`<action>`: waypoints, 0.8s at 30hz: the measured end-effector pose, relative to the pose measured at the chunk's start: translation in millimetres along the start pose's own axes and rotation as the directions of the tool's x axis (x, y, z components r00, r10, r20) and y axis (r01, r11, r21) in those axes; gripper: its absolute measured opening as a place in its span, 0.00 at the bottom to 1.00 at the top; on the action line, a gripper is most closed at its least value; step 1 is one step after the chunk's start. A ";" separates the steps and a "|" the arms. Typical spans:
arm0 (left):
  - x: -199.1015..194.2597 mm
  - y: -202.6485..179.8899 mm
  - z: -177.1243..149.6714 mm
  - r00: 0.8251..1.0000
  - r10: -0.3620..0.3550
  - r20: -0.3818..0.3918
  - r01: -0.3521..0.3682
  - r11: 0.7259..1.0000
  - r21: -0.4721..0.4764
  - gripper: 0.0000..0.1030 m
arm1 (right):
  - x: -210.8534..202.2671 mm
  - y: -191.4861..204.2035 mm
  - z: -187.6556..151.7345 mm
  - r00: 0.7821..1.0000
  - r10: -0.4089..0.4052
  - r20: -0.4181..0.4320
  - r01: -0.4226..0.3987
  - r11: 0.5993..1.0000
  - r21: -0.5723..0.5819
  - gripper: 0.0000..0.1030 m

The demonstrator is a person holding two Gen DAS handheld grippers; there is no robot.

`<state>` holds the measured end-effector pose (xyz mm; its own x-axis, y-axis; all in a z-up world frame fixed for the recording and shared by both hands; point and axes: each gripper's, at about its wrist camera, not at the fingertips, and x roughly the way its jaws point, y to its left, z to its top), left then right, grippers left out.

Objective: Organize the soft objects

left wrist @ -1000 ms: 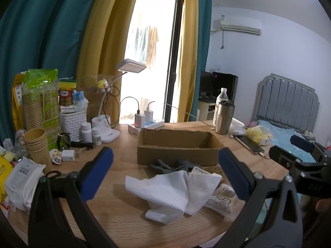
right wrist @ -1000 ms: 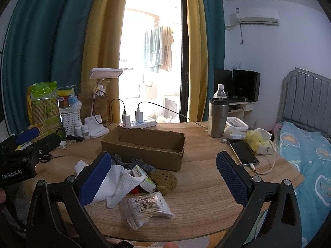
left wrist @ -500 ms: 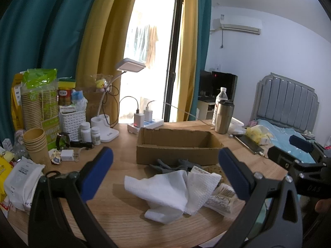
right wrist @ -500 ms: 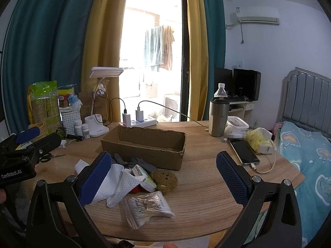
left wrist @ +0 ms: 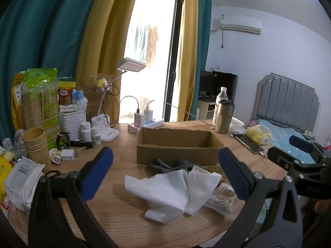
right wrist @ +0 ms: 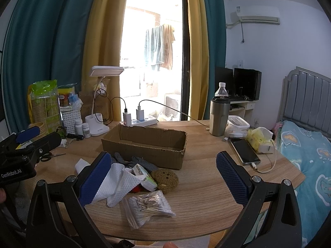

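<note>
Wooden table (right wrist: 206, 186): held box (right wrist: 144, 142) mid-surface, tissues (left wrist: 173, 192), swab bag (right wrist: 149, 206) near front edge, phone (right wrist: 245, 152) toward right edge.

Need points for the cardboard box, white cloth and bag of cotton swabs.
cardboard box (right wrist: 157, 155), right wrist view, on its near outer wall.
white cloth (left wrist: 165, 190), left wrist view, on the middle of the crumpled sheet.
bag of cotton swabs (right wrist: 148, 207), right wrist view, on the clear plastic over the swabs.

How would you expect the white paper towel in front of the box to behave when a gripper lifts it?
The white paper towel lies crumpled in loose folds, so it will probably droop limply. It looks thin, so likely very light. It overlaps neighbouring items and may drag them.
</note>
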<state>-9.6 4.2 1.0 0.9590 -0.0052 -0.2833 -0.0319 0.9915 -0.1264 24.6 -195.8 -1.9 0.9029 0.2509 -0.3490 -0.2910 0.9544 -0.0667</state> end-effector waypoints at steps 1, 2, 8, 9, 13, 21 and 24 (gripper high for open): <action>0.1 -0.3 -0.2 1.000 0.000 0.001 0.000 1.000 0.000 1.00 | -0.1 -0.2 -0.1 1.000 0.000 0.000 0.000 1.000 0.000 1.00; -0.3 -0.2 -0.1 1.000 0.000 0.001 0.000 1.000 0.001 1.00 | -0.8 0.0 -0.5 1.000 0.000 -0.001 0.000 1.000 0.001 1.00; 0.1 -0.2 -0.1 1.000 0.000 0.000 0.000 1.000 0.000 1.00 | -0.6 0.7 -1.1 1.000 0.001 -0.002 -0.001 1.000 0.000 1.00; 0.2 -0.3 -0.1 1.000 0.000 0.001 0.000 1.000 0.001 1.00 | -0.4 0.5 -0.9 1.000 0.001 -0.002 -0.001 1.000 -0.001 1.00; -0.7 0.1 0.2 1.000 0.000 0.000 0.000 1.000 0.001 1.00 | 1.7 1.6 -1.7 1.000 0.002 -0.004 -0.002 1.000 0.000 1.00; 3.1 0.5 -4.5 1.000 0.003 -0.015 -0.003 1.000 0.001 1.00 | 1.4 4.1 -5.2 1.000 0.004 -0.010 -0.004 1.000 0.001 1.00; 8.0 -1.7 -8.2 1.000 0.009 -0.030 -0.009 1.000 0.007 1.00 | 4.7 2.4 -7.1 1.000 0.006 -0.021 -0.006 1.000 0.005 1.00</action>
<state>-4.2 1.3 -8.9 0.9498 0.0000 -0.3129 -0.0385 0.9924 -0.1169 26.0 -193.5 -10.4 0.8943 0.2528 -0.3693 -0.2945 0.9537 -0.0603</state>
